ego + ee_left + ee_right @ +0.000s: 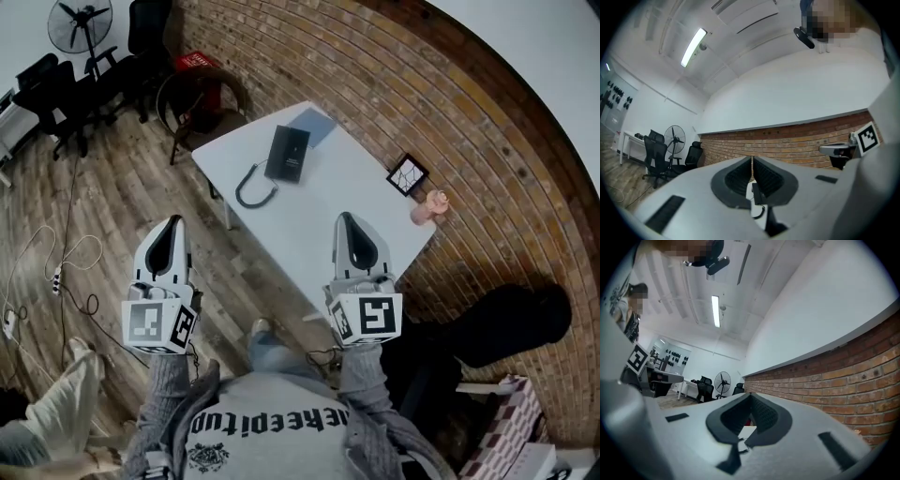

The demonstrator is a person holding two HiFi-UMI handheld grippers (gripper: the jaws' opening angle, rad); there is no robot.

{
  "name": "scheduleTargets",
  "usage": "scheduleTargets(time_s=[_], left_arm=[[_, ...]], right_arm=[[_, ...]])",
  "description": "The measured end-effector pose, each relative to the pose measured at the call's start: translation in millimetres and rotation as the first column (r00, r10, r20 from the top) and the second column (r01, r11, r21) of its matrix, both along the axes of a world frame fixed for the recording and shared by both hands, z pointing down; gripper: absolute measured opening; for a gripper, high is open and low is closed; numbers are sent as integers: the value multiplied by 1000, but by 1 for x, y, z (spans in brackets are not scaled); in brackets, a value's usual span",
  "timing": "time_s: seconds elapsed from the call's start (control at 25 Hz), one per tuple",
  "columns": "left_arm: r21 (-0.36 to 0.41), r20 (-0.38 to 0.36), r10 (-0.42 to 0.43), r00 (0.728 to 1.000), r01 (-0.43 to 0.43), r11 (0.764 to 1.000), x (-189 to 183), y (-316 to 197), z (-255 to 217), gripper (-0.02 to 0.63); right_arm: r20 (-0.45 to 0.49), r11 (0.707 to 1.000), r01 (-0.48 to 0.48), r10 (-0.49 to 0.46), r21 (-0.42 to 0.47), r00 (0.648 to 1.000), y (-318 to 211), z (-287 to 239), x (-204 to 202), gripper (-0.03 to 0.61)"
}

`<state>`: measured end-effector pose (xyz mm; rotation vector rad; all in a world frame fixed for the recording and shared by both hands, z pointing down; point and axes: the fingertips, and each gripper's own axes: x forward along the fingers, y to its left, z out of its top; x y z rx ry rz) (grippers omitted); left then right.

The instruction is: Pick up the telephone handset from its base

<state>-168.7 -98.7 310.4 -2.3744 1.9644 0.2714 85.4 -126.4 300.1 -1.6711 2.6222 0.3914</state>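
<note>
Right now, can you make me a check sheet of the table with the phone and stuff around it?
Surface: white table, mostly bare.
Job's things: black telephone at the far end, handset seemingly on its base.
Clutter: blue-grey sheet by the telephone; picture frame; small pink thing.
Grippers: left gripper and right gripper both shut, empty, short of the telephone.
Cables: curly cord on the table; loose cables on the floor.
Surroundings: brick wall, fan, office chairs.

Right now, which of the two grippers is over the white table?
The right gripper: its tip overlaps the table in the head view, while the left gripper hangs over the wooden floor.
</note>
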Motion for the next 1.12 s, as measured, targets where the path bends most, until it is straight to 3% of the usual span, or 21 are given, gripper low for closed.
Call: scheduleTargets(time_s=[0.28,0.52,1.12], left_arm=[[41,8,-34,999,33,999,-1,-63,-9,14],[20,4,-60,998,60,998,10,-104,-18,14],[-37,-5,-66,998,66,997,18,-154,9,14]], right_arm=[[6,999,42,-42,19,999,-72,-13,-2,5],[11,997,73,-73,29,997,-120,-15,2,5],[52,994,104,-103,-24,993,-177,10,3,6]])
